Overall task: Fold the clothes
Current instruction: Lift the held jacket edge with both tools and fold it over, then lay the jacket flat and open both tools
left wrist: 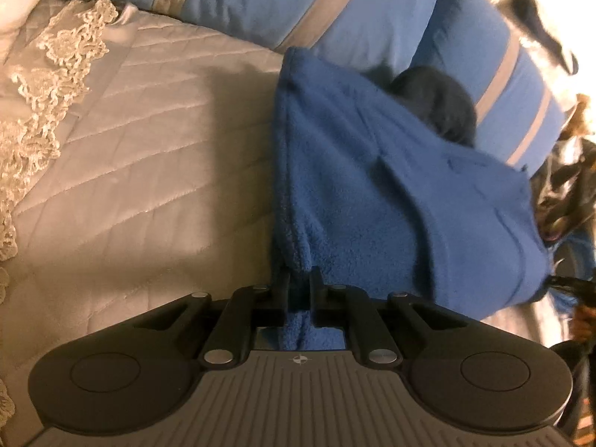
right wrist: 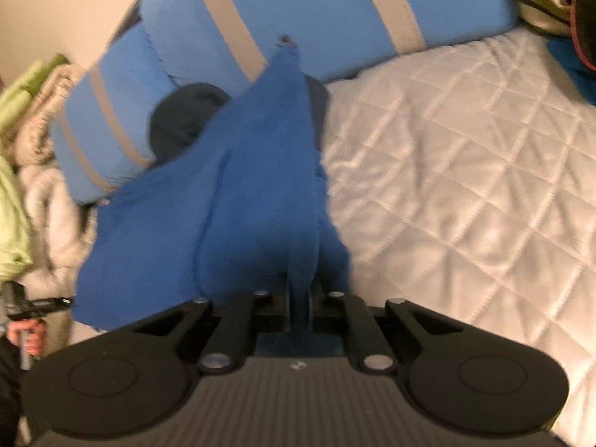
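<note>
A blue fleece garment point(left wrist: 372, 186) lies on the pale quilted bedspread point(left wrist: 149, 167), reaching back against the striped blue pillows. My left gripper point(left wrist: 300, 283) is shut on the garment's near left edge, with a fold of fleece pinched between its black fingers. In the right wrist view the same blue fleece garment point(right wrist: 242, 193) rises in a peak toward the pillows, and my right gripper point(right wrist: 300, 290) is shut on its near right edge. A dark rounded piece of cloth point(left wrist: 436, 100) pokes out behind the garment.
Blue pillows with grey stripes point(left wrist: 283, 3) run along the back of the bed. Lace trim point(left wrist: 48, 85) edges the spread at the left. Green and beige laundry point(right wrist: 22, 141) is piled left of the pillows. A person's hand point(right wrist: 28, 335) holds the other gripper's handle.
</note>
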A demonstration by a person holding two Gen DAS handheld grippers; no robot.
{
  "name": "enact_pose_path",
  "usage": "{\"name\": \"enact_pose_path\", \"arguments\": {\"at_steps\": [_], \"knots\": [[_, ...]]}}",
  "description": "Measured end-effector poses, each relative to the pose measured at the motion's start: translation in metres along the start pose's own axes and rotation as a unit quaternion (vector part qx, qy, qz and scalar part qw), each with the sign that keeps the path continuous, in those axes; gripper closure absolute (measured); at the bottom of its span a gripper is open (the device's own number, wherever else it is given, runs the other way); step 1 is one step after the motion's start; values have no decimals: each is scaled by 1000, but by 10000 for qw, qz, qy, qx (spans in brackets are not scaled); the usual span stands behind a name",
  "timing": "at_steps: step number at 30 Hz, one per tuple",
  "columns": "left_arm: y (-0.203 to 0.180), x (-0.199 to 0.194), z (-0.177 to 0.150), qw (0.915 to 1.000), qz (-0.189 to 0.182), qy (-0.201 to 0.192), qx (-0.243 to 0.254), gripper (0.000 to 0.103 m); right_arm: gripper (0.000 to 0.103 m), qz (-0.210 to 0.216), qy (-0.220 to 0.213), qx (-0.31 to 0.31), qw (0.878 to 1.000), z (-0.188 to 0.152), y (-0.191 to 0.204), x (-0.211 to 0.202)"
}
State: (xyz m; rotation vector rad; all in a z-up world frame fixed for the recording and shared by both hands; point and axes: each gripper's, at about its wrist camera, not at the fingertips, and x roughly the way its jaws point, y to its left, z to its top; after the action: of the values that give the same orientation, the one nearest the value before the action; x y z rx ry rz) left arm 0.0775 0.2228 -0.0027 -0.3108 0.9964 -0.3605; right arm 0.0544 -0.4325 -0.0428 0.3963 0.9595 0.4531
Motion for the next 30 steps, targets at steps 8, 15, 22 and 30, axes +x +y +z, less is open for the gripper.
{"name": "enact_pose_path", "arguments": {"at_steps": [8, 15, 22, 30], "knots": [[-15, -29, 1, 9942, 987, -428, -54, 38, 5, -861, -248, -824, 9926, -5, 35, -32], [-58, -55, 4, 9930, 809, -785, 341, 28, 3, -777, -588, -1454, 9846, -10, 89, -47], [-125, -20, 20, 9909, 956, -621, 716, 28, 3, -1009, -506, -1543, 9816, -3, 148, -4], [-133, 73, 5, 9888, 1289, 418, 626, 19, 1, -1713, 245, -1766, 9689, -18, 159, 81]]}}
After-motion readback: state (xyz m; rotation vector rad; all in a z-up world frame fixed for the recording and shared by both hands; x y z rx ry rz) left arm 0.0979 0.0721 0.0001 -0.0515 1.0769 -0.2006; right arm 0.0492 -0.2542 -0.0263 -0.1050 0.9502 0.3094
